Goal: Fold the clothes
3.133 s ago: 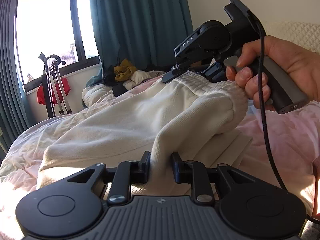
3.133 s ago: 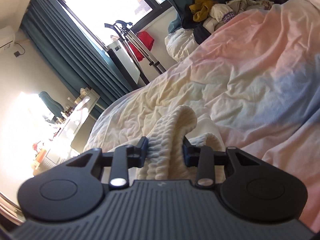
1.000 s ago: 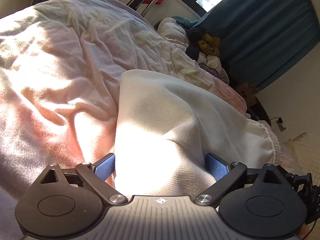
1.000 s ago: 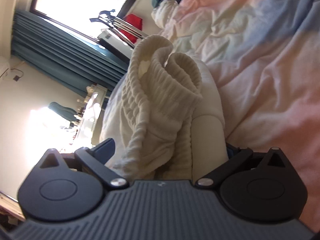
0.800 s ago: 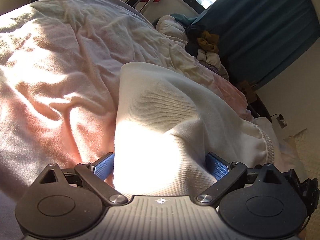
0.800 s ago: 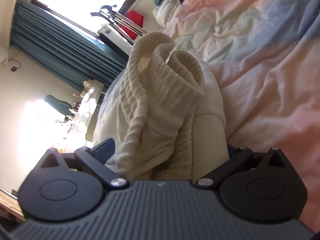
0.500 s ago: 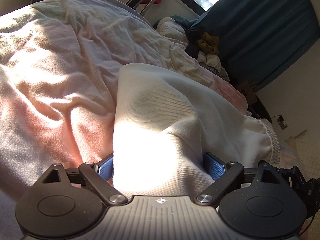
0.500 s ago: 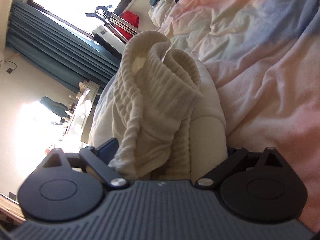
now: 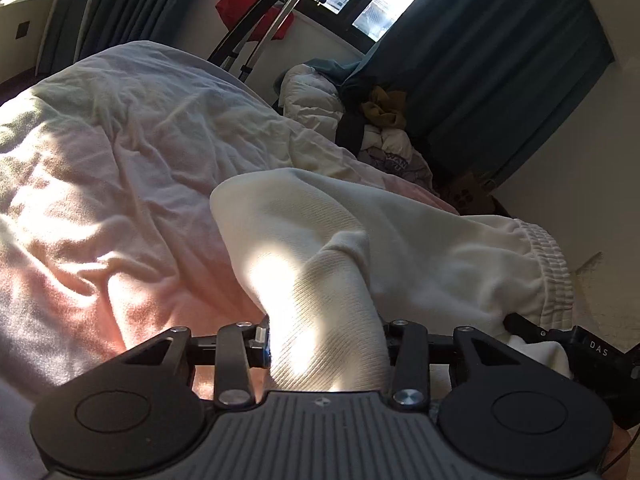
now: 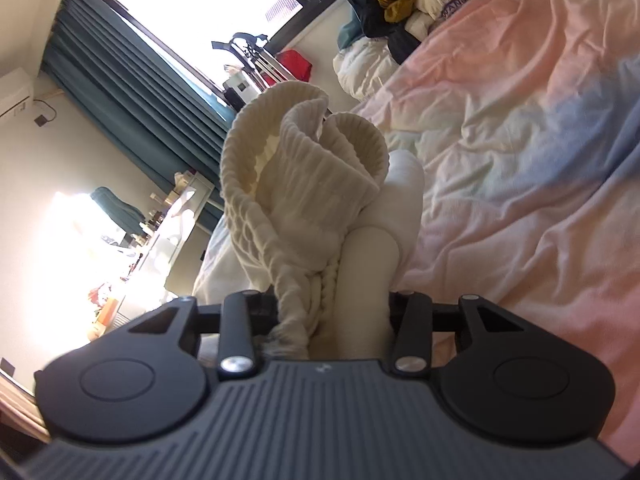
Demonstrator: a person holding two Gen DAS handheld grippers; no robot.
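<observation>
Two tongs closing on cream sweatpants | right tongs marked "DAS"

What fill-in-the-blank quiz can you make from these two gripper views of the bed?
1. Both grippers are closing on a ____-coloured garment.
2. The right gripper pinches its ribbed waistband and a braided ____.
3. The curtains by the window are ____.
4. The duvet under the garment is mostly ____.

Answers: cream; drawstring; teal; pink

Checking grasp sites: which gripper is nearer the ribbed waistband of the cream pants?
Right. The right gripper is closing on the ribbed waistband; the left gripper is closing on plain cloth, away from it.
</observation>
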